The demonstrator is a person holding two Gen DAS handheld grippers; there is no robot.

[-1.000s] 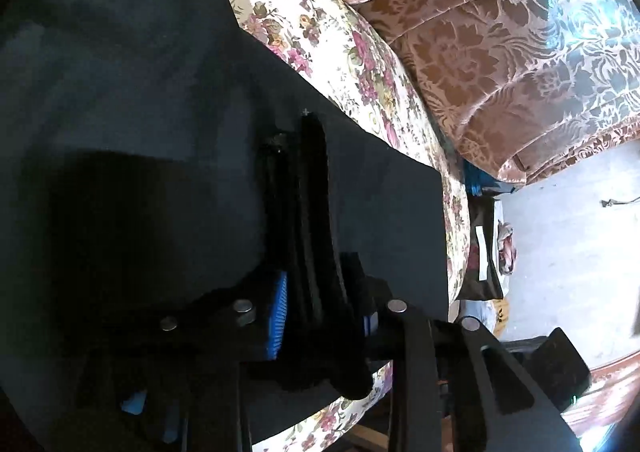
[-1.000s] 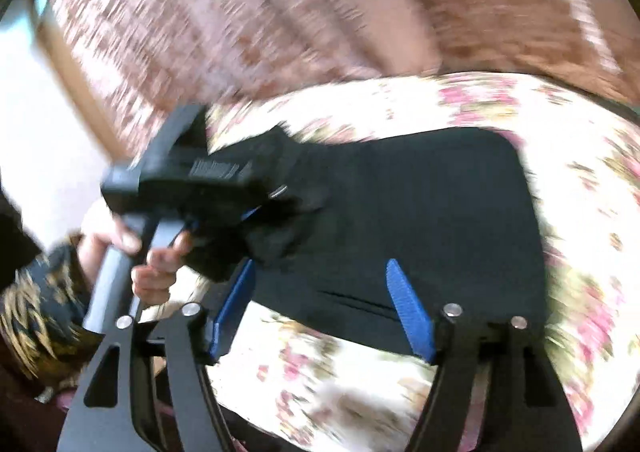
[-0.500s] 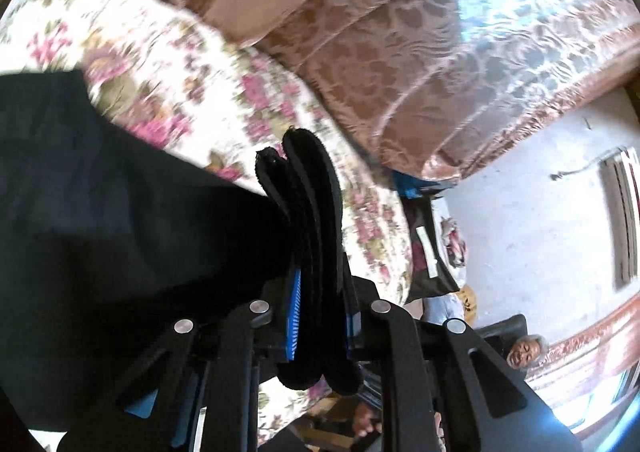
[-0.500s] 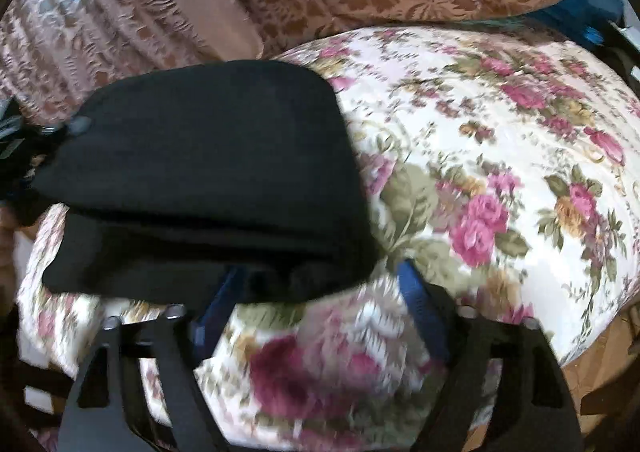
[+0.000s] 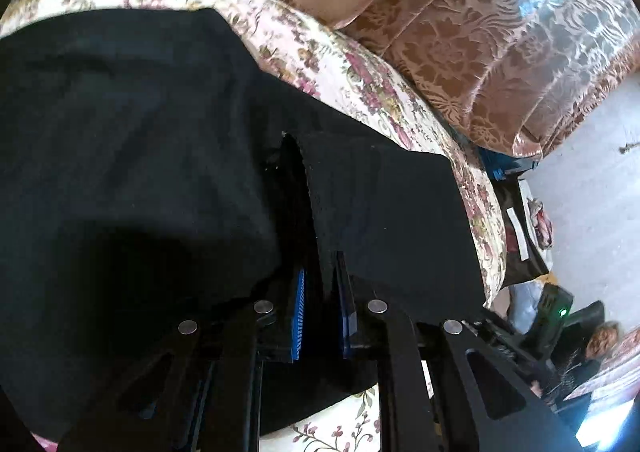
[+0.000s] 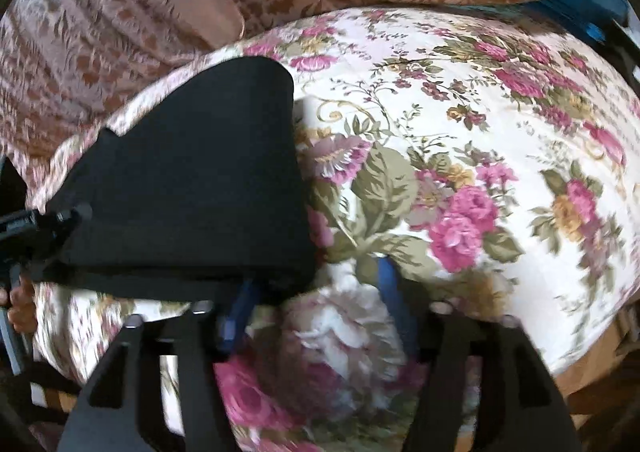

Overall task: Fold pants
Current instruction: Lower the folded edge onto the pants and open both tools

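Pants [image 5: 140, 156]: black, folded on the floral bed [image 6: 480, 112].
Left gripper [image 5: 320, 316]: jaws closing, clamped on a fold edge.
Right gripper [image 6: 316, 292]: jaws opening, empty; had lowered to the corner.
Meaning: final fold near.

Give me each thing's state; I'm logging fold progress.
Black pants: folded, lying on the floral cover.
Left hand-held gripper: closing, fabric edge clamped between its pads.
Right hand-held gripper: opening, nothing held, at the pants' corner.
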